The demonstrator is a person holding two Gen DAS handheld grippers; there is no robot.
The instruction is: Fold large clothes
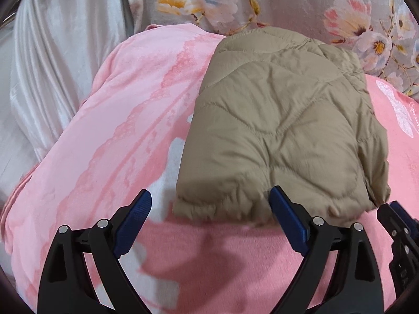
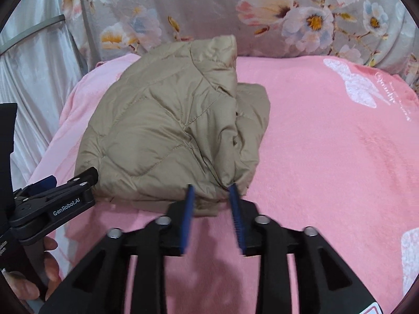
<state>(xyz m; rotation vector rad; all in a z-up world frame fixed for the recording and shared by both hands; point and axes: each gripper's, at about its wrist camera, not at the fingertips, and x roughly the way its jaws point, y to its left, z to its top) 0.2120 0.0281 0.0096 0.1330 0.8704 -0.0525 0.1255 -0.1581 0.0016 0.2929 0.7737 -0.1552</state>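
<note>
The tan quilted jacket (image 2: 167, 130) lies folded into a thick bundle on the pink blanket (image 2: 327, 157) that covers the bed, toward the bed's left side and short of the floral pillow (image 2: 209, 7) at its far edge. It looks light and puffy, with a smooth, probably slippery shell; the padding should spring back, so folded layers may creep open unless pressed flat. A pinch on the shell alone would likely slide, so a hold is best taken through a whole folded edge or along a stitched seam, with both near corners taken together so the bundle does not sag in the middle.

The right gripper (image 2: 212, 201) is partly released: its blue pads (image 2: 189, 209) stand on either side of the bundle's near right corner, and no pressing on the cloth can be made out. The left gripper (image 1: 210, 209) is spread wide and empty, with one pad at the jacket's near edge and the other over bare blanket. Fingers (image 2: 49, 264) of the person's left hand show at that tool's handle.
</note>
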